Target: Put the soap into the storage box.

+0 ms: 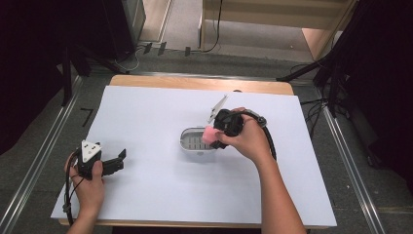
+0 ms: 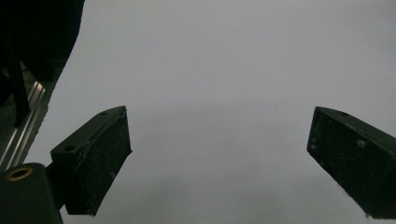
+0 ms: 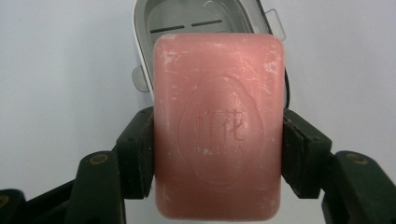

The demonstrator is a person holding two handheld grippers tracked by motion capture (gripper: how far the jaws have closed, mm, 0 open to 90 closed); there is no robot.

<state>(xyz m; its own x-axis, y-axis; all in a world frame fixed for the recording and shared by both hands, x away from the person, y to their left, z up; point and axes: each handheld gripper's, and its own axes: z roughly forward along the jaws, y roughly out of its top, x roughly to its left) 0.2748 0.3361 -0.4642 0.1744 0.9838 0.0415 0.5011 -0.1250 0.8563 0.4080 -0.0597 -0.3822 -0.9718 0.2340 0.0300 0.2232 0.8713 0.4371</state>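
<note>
Two grippers in play. The right gripper (image 1: pixel 214 138) has its jaws clamped on a pink soap bar (image 1: pixel 209 134), one jaw pressed against each long side — in the right gripper view the soap bar (image 3: pixel 218 126) sits between the black jaws with its embossed face toward the camera, a stamped oval with characters in the middle, and some white scuffing on the surface. The right hand (image 1: pixel 249 139) holds this gripper just at the right-hand end of a grey oval soap dish (image 1: pixel 192 142), with the bar over the dish's rim. In the right gripper view the soap dish (image 3: pixel 187 16) shows behind and above the bar: pale rim, slotted grey floor inside. Whether the bar touches the dish — can't tell.

The left gripper (image 1: pixel 113 162) is well apart from all that, near the front-left corner of the table (image 1: pixel 160 185), held by the left hand (image 1: pixel 87 185). Its jaws are spread wide with nothing between them; in the left gripper view the left gripper (image 2: pixel 219 154) shows bare white table surface in the gap. Grey three-cornered plate on top of it, cable trailing down by the wrist.

Table is covered with a white sheet, wood edge showing at the far side. Dark floor and metal rails (image 1: pixel 46 146) on either side.
</note>
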